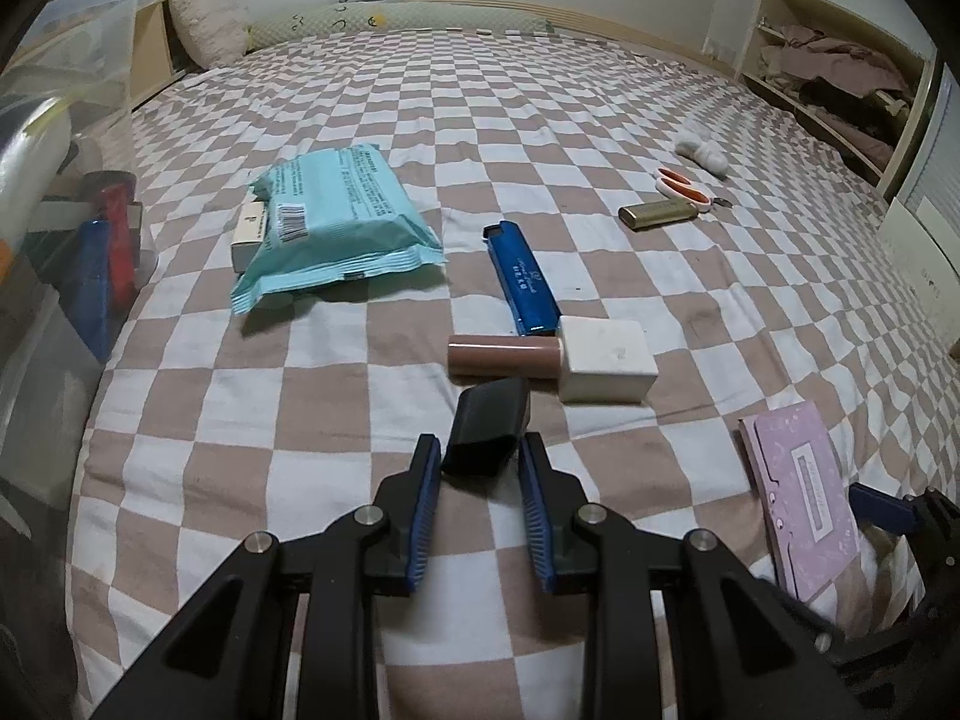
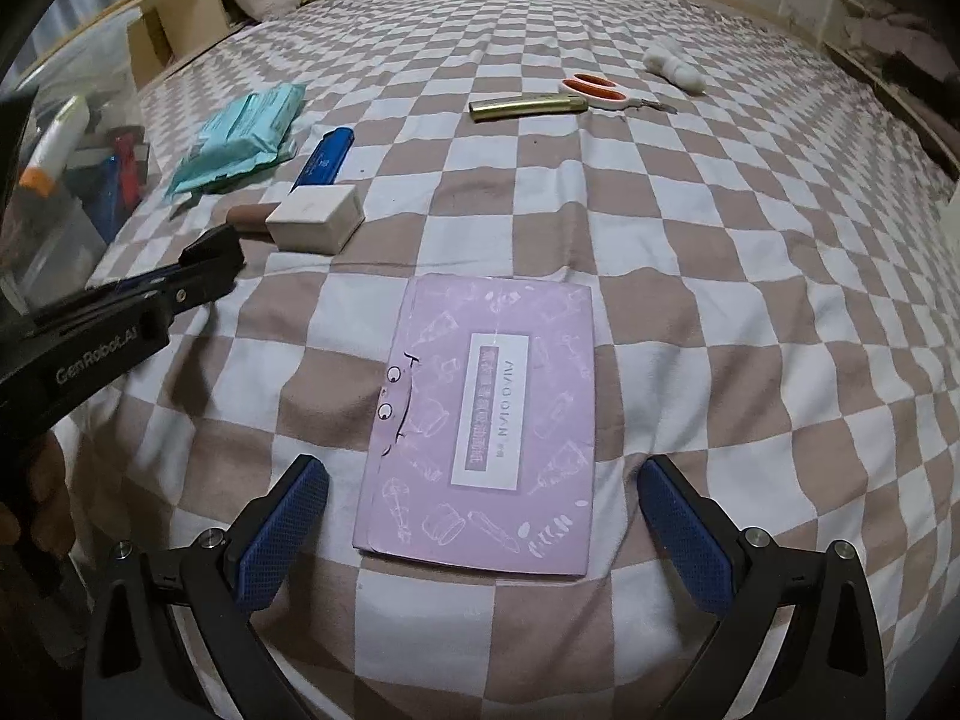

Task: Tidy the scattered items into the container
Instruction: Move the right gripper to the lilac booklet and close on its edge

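The left tongs (image 1: 480, 471) pinch a small black case (image 1: 485, 429) just above the checkered bed cover (image 1: 336, 384), close to a brown tube (image 1: 504, 357) and the white box (image 1: 603, 369) touching it. The right tongs (image 2: 483, 531) are spread wide, one finger on each side of the near edge of a flat purple packet (image 2: 486, 426). The clear container (image 1: 54, 228) sits at the bed's left edge, already holding red and blue items. Open cover lies between the packet and the gold lighter (image 2: 528, 105) and scissors (image 2: 600, 90) farther back.
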The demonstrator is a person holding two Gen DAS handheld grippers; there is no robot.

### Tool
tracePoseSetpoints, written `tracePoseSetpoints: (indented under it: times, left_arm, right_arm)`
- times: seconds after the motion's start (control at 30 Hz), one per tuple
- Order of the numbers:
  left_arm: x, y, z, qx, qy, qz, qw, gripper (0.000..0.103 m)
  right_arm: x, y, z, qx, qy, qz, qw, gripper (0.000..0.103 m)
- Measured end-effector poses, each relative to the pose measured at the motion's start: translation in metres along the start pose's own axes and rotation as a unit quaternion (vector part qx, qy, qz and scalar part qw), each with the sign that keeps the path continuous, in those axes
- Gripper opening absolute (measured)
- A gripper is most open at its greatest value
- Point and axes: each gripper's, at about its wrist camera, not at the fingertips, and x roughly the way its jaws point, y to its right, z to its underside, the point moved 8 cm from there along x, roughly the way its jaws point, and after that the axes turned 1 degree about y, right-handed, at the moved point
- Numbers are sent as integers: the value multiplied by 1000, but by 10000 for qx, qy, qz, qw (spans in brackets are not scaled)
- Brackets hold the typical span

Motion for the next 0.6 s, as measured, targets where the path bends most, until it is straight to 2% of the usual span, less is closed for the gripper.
tracePoseSetpoints:
  times: [0.2,0.6]
  left_arm:
    - [-3,-7,2,-64,-1,-19,10000,27]
    - [4,-5,1,95,9,-74,9999,27]
  right_arm:
    - [-7,15,-1,240,-34,40,9997,68]
    - [-17,-1,4,104,-56,-309,9995,67]
